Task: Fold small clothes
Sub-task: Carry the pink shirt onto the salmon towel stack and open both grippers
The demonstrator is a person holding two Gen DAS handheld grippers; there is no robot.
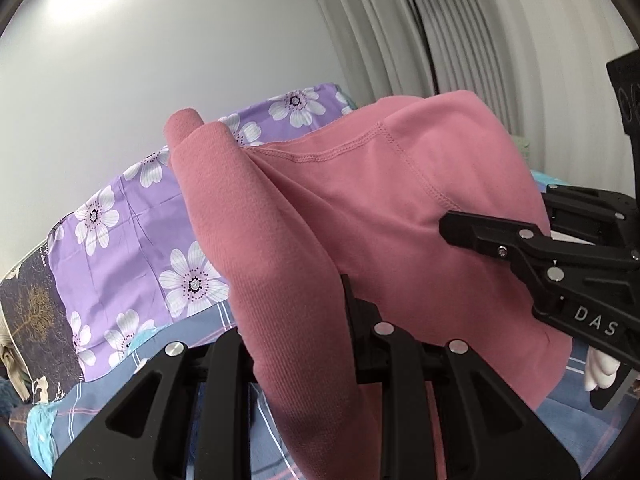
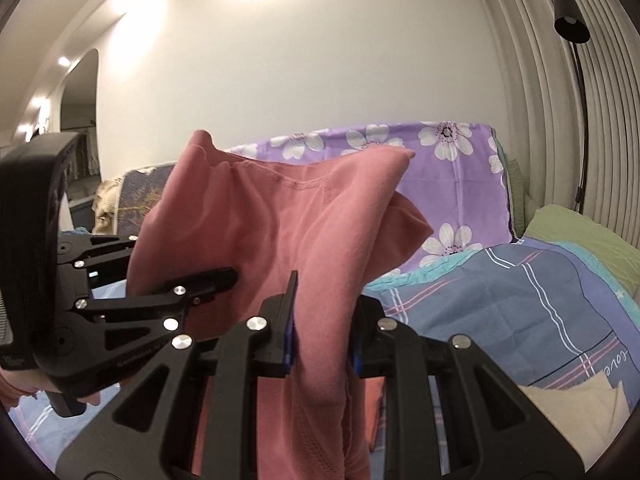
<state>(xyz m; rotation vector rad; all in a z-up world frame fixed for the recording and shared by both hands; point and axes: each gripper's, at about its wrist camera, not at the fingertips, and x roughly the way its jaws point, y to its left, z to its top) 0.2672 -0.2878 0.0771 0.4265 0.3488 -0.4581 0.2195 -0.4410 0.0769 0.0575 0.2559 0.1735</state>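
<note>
Both tools are clamped on one pink garment (image 1: 360, 208) and hold it up in the air above the bed. On the left wrist view, the left tool (image 1: 304, 344) has its jaws drawn narrow, with a thick ribbed fold of the pink cloth pinched between them; the cloth rises from the jaws and spreads to the right, where a stitched seam curves across it. At the right of that same view the right tool (image 1: 472, 236) reaches in from the side, its black fingers closed on the far edge of the garment.

On the right wrist view, the right tool (image 2: 322, 320) grips a bunched stretch of the pink cloth between its blue-lined pads (image 2: 289, 336), jaws narrow, and the fabric hangs down below them. The left tool (image 2: 224, 278) comes in from the left, its fingertip lying against the cloth; how its jaws stand cannot be told from this side. The garment stretches between the two tools, with its seamed upper edge sagging a little in the middle.

Beyond the garment lies the bed, covered by a blue plaid quilt (image 2: 520, 292). A purple sheet with white flowers (image 2: 452, 176) drapes over the far side. A green pillow (image 2: 576, 232) sits at the far right, and a beige cloth (image 2: 576, 412) lies on the quilt near the right edge. A black floor lamp (image 2: 572, 20) stands by the ribbed wall.
</note>
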